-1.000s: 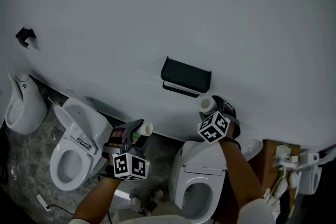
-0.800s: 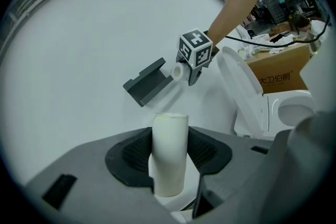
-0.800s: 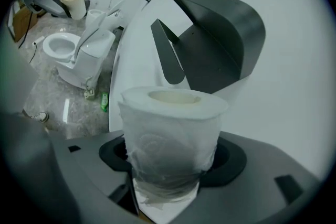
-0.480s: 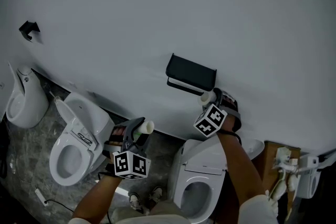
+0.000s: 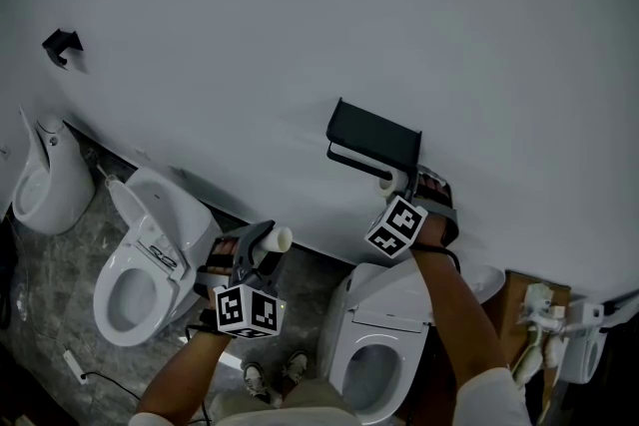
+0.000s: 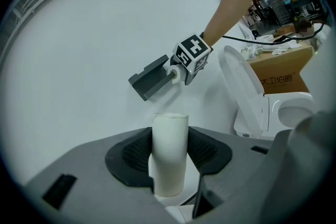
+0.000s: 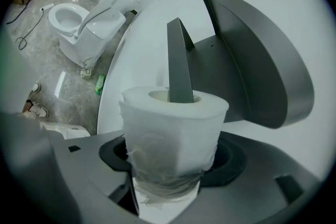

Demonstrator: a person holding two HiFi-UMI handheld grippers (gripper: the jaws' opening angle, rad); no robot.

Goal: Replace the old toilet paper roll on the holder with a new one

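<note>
White toilet roll (image 7: 170,131) tight between jaws of right gripper (image 7: 174,159), core at holder bar (image 7: 180,65)

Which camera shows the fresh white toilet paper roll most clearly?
The right gripper view: the white toilet paper roll fills the centre, clamped in the right tongs, its core at the dark holder bar. The head view shows only a small white end under the black holder; the left gripper view, a tiny speck.
</note>
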